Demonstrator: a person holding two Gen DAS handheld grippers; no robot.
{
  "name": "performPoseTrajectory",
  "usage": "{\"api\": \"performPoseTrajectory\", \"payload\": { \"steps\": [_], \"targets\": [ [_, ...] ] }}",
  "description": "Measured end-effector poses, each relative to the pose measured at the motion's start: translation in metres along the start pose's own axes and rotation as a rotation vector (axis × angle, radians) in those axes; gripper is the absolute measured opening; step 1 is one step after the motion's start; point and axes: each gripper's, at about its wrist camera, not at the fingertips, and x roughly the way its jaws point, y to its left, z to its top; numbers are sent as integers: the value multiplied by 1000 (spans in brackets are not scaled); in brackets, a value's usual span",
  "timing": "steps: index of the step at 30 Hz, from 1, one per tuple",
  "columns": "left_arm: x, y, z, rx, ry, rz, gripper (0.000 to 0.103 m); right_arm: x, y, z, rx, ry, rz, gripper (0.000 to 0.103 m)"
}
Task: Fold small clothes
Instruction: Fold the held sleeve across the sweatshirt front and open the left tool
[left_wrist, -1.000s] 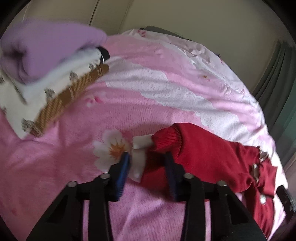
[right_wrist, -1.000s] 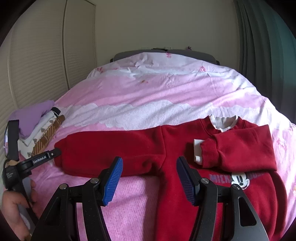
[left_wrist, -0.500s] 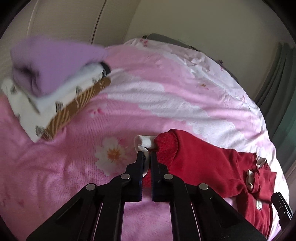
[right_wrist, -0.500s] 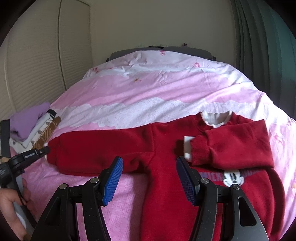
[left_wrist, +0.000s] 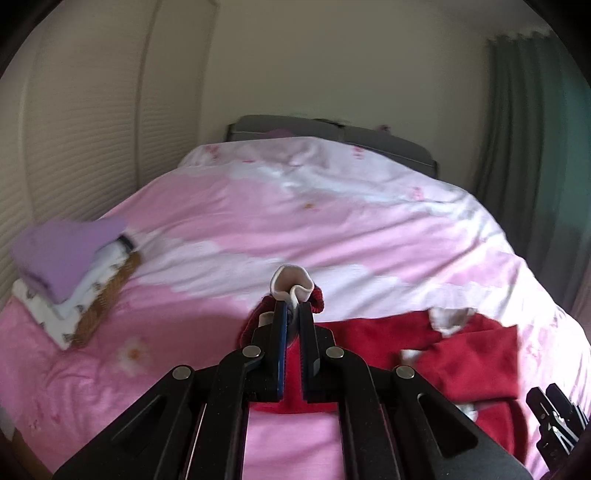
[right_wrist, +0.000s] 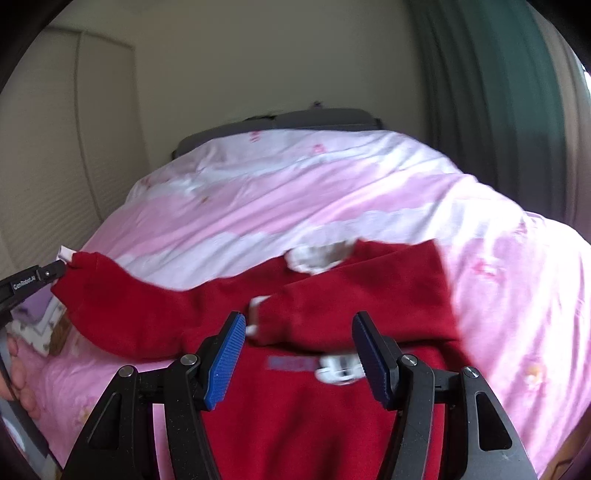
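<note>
Hiding the sleeve cuff (left_wrist: 291, 286) partly between the closed fingers (left_wrist: 281, 332) of the left gripper (left_wrist: 291, 314). Blurring the chest print (right_wrist: 314, 363) lying between the right gripper (right_wrist: 299, 354) fingers, lettering unreadable. Cutting off the red sweater (right_wrist: 314, 413) hem below those fingers, at the frame's bottom edge.

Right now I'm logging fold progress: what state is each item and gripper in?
Left gripper: shut on the sleeve cuff, lifted.
Right gripper: open, over the sweater's chest, holding nothing.
Red sweater: spread on the bed, unfinished.
Left sleeve: raised off the duvet at its cuff.
Right sleeve: folded across the chest.
Folded clothes stack: piled on the bed.
Pink duvet: rumpled.
</note>
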Motion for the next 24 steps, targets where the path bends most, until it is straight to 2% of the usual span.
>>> {"api": "performPoseTrajectory", "payload": {
  "steps": [8, 13, 19, 24],
  "targets": [
    [11, -150, 8, 141, 0, -135, 6, -7, -109, 14, 142, -6, -81, 61],
    [25, -236, -1, 220, 16, -205, 6, -5, -166, 10, 199, 11, -124, 61],
    [62, -324, -44, 330, 92, -266, 6, 2, -215, -1, 234, 44, -172, 61],
    [97, -354, -83, 389, 189, -269, 6, 15, -241, -13, 256, 93, -194, 61]
  ]
}}
